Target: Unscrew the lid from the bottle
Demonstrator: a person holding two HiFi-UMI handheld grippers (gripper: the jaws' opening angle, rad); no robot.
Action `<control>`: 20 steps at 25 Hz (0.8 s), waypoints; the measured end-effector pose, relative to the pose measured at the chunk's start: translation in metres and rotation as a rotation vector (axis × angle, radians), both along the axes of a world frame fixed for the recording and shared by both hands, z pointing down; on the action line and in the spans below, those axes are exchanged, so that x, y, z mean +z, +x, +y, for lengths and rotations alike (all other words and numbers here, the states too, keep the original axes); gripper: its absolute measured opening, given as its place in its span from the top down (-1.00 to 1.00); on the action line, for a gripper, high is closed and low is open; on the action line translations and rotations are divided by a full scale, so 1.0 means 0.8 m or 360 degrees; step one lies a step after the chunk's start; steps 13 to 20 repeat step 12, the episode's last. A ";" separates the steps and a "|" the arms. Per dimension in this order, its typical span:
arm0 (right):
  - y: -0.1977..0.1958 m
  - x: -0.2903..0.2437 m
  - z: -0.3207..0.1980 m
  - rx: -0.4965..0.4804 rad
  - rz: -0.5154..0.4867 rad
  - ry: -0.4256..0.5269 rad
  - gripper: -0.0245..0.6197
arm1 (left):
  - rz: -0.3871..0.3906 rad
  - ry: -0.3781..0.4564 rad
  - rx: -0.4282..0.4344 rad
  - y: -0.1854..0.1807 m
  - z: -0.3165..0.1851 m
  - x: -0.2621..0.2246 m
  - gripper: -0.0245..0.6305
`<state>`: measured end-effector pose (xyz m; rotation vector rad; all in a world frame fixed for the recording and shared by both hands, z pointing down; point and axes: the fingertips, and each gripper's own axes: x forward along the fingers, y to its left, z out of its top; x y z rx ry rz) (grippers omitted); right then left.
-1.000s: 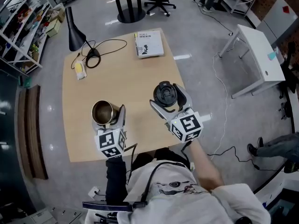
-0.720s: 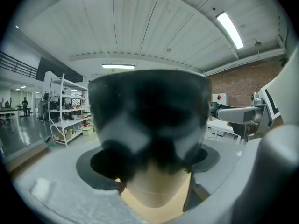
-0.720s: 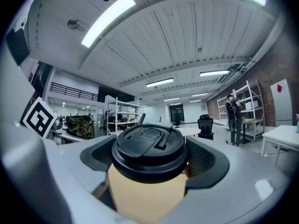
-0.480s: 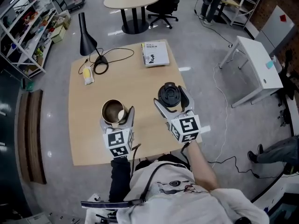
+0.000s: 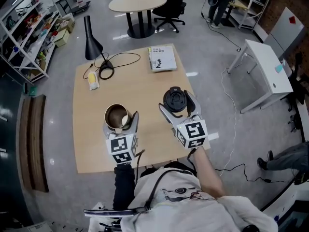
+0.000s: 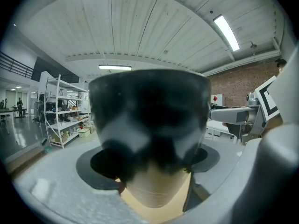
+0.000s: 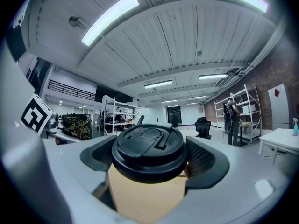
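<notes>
The bottle (image 5: pixel 116 116) is an open metal cup-like body with a dark, shiny inside, standing upright above the wooden table (image 5: pixel 140 86). My left gripper (image 5: pixel 119 121) is shut on it; in the left gripper view its dark body (image 6: pixel 148 125) fills the space between the jaws. The black lid (image 5: pixel 175 100) is off the bottle and apart from it to the right. My right gripper (image 5: pixel 176 105) is shut on the lid, whose flip top (image 7: pixel 149 150) shows between the pads (image 7: pixel 205 160).
At the table's far side stand a black lamp (image 5: pixel 91 42) with its cable (image 5: pixel 120 58), a yellow object (image 5: pixel 93 80) and a book (image 5: pixel 161 58). A round table (image 5: pixel 137 1), shelves (image 5: pixel 29 28) and a white desk (image 5: pixel 263 57) stand on the floor around.
Only the head camera's view has shifted slightly. Both grippers, the bottle and the lid stand as before.
</notes>
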<state>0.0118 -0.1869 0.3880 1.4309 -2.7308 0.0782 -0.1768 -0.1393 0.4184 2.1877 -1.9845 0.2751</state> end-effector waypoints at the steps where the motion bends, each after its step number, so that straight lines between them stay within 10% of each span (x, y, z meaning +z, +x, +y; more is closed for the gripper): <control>1: 0.000 0.000 -0.001 -0.0002 0.0001 -0.0003 -0.52 | -0.0002 -0.0002 0.0002 0.000 0.000 0.000 -0.35; 20: 0.008 0.004 -0.002 -0.0013 -0.0016 -0.0036 -0.52 | 0.0046 -0.0021 0.0015 0.014 -0.001 0.008 -0.35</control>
